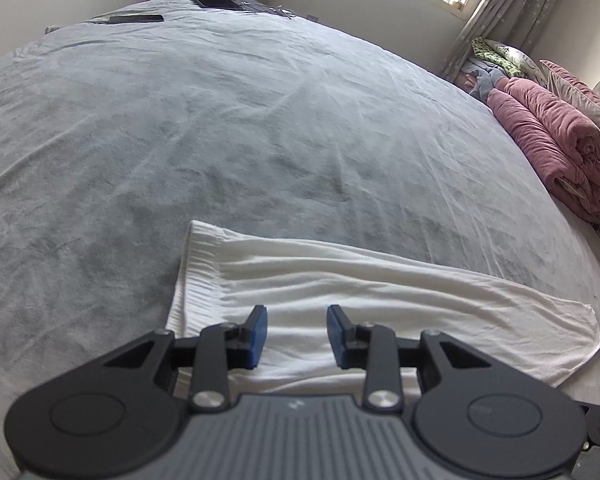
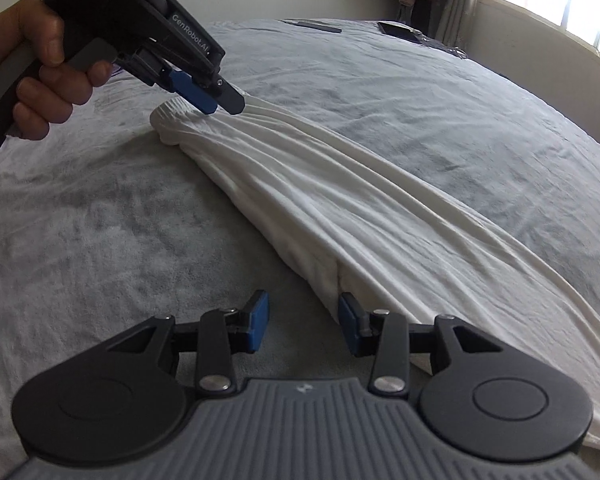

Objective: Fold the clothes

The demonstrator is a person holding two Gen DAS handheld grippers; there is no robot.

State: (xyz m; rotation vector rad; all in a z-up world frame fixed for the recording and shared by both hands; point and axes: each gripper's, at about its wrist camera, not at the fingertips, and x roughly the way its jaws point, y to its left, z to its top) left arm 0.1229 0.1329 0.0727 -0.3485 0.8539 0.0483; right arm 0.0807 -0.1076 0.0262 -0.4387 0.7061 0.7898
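Long white ribbed garment runs upper left to lower right; left hand-held gripper nearer its end, right hand-held gripper beside its edge, both spread apart

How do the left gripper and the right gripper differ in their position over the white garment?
The left gripper hovers over the ribbed end of the white garment; the right gripper sits low at its near folded edge. The left gripper has cloth under its gap; the right gripper has mostly grey bedcover. Both are open.
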